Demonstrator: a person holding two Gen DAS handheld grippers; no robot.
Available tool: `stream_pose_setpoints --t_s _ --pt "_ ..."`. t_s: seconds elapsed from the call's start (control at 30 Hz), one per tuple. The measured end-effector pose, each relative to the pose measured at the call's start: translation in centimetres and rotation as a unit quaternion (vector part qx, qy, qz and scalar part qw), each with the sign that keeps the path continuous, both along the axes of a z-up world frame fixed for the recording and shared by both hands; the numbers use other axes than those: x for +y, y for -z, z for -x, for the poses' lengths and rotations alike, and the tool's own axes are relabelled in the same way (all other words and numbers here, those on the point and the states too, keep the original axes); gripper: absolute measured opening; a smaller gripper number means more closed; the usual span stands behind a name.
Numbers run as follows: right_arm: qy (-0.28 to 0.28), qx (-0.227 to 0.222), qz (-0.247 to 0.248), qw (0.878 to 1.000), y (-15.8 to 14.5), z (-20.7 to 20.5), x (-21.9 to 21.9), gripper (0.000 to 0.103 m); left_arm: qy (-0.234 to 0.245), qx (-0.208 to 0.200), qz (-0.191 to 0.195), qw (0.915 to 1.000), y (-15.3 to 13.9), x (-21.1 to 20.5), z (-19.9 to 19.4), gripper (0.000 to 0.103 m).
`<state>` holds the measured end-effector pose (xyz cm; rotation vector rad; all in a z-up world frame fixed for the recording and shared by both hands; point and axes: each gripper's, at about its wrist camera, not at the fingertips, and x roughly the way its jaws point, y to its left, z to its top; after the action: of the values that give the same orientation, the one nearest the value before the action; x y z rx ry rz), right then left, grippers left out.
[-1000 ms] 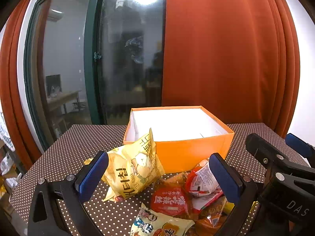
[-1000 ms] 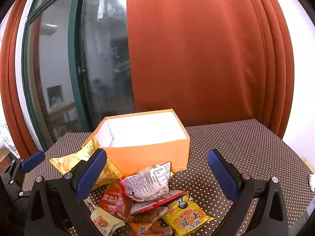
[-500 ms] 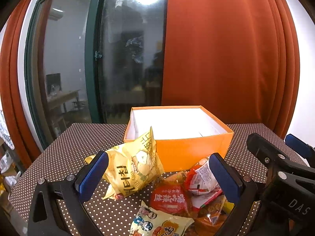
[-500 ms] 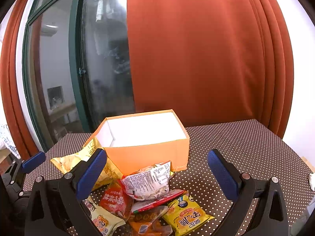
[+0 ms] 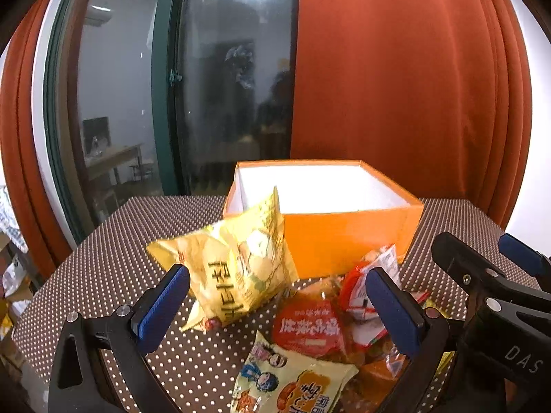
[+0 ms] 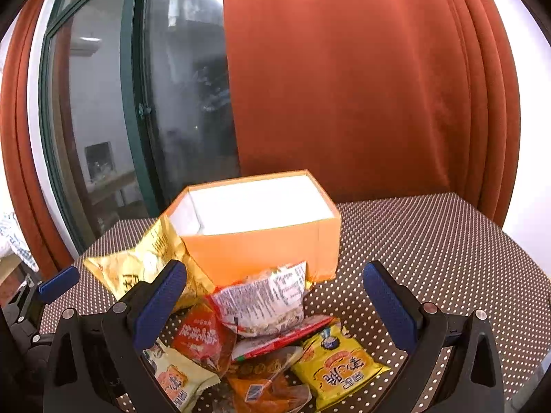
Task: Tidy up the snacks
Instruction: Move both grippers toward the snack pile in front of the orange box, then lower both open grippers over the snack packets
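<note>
Both the left gripper (image 5: 275, 306) and right gripper (image 6: 275, 303) are hovering level, jaws spread wide and holding nothing, over crinkly snack packets (image 6: 261, 303) lying before the open orange cardboard box (image 6: 261, 251) on the dotted brown bench (image 6: 430, 241).

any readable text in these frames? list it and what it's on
"DAS": white letters on the black body of the right gripper, seen from the left wrist view.
Large yellow snack bag: big dark characters, upside down, not legible.
Red snack packet: white characters, upside down, not legible.
Small yellow packet: red characters, upside down, not legible.
White-backed packet: fine print, too small to read.
Orange box: no text visible.
</note>
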<state>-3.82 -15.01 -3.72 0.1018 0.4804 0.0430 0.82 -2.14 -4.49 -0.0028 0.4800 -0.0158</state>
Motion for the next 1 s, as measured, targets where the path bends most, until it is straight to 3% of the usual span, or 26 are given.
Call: stream_pose_setpoints --t_s 0.27,0.6,1.0 --pt "-0.014 0.039 0.003 0.999 3.4 -0.7 0.6 0.103 0.014 0.027 -0.018 0.9994 3.2 -0.4 -0.2 0.102" --pt "-0.022 0.090 -0.002 0.996 7.0 -1.2 1.2 0.103 0.026 0.084 -0.011 0.9960 6.9 -0.8 -0.8 0.102" --pt "-0.037 0.137 -0.002 0.990 10.0 -1.5 2.4 0.103 0.024 0.117 -0.015 0.9928 9.8 -0.7 -0.8 0.102"
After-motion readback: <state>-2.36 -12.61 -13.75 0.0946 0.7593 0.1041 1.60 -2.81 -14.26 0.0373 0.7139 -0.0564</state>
